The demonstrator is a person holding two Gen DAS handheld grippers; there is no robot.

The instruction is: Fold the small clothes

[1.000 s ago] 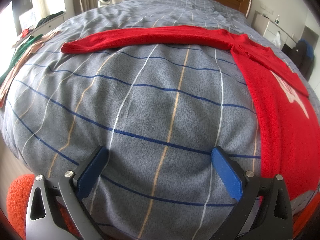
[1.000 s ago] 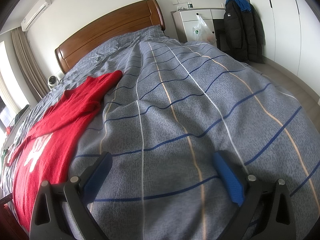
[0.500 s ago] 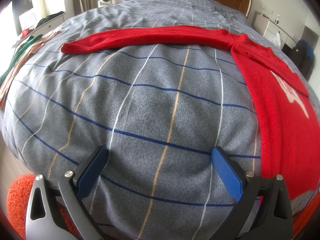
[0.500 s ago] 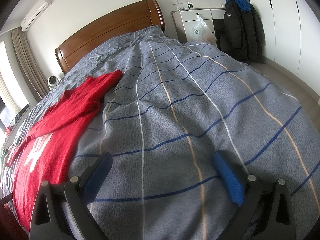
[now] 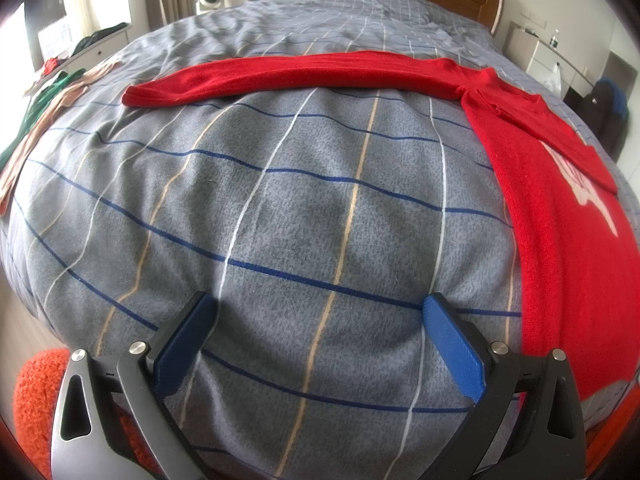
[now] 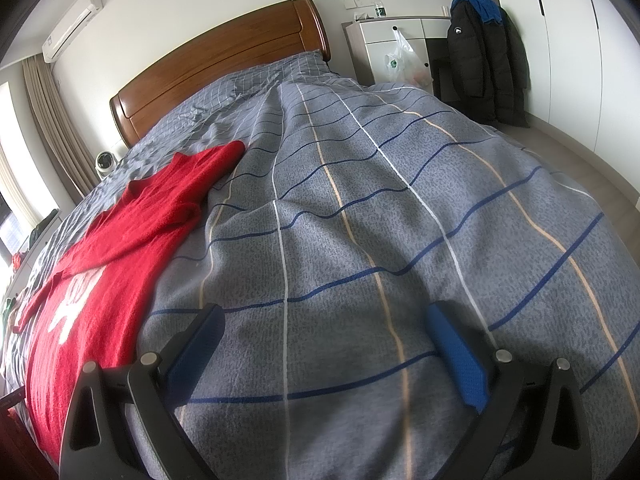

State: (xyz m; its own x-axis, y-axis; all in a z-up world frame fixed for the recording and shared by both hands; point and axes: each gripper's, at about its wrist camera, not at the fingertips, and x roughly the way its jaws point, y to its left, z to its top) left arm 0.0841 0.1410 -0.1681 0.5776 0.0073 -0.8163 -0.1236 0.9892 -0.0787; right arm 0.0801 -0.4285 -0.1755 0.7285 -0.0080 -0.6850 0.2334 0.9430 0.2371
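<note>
On duvet [image 5: 304, 200] — red sweater [image 5: 560, 208] flat, green garment [image 5: 44, 100] far left.

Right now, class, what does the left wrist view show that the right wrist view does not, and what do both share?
Only the left wrist view shows the red knitted sweater's long outstretched sleeve and the fuzzy orange cushion.

Only the right wrist view shows the black padded jacket, the white plastic bag and the white wall air conditioner.

Both show the red knitted sweater lying on the grey checked duvet, the brown wooden headboard, and open blue fingers.
</note>
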